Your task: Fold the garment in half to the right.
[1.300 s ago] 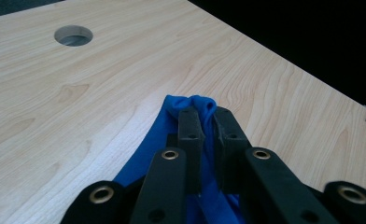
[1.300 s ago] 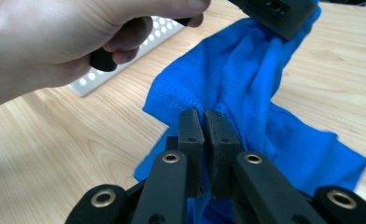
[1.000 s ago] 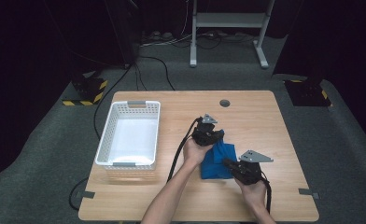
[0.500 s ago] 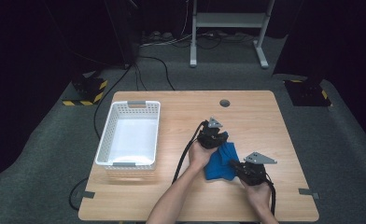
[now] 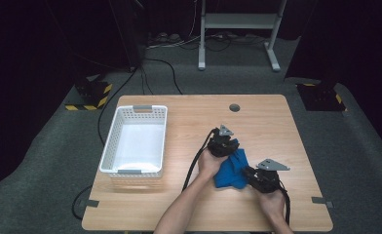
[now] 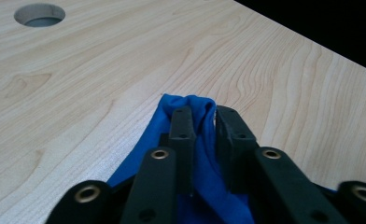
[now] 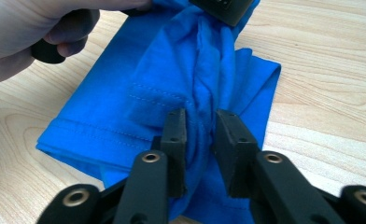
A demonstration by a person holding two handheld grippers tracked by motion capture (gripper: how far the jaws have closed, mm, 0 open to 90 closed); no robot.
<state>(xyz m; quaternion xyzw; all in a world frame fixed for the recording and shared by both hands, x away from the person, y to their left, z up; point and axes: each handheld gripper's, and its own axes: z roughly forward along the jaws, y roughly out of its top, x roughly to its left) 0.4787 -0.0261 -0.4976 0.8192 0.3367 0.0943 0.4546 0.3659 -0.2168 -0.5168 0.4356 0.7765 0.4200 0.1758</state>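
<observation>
Blue cloth point(image 5: 232, 168) lies bunched near table's point(image 5: 189, 117) near-right corner, long axis running L gripper point(image 6: 203, 122) to R gripper point(image 7: 200, 127); both jaws just opening, fold between each, grip unclear.

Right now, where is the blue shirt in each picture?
High view: the blue shirt lies on the table, lower right of middle, between both grippers.
Left gripper view: bottom middle, bunched between the black jaws.
Right gripper view: across the middle, a twisted fold between the jaws.
Shared landmark: the light wooden table.
</observation>
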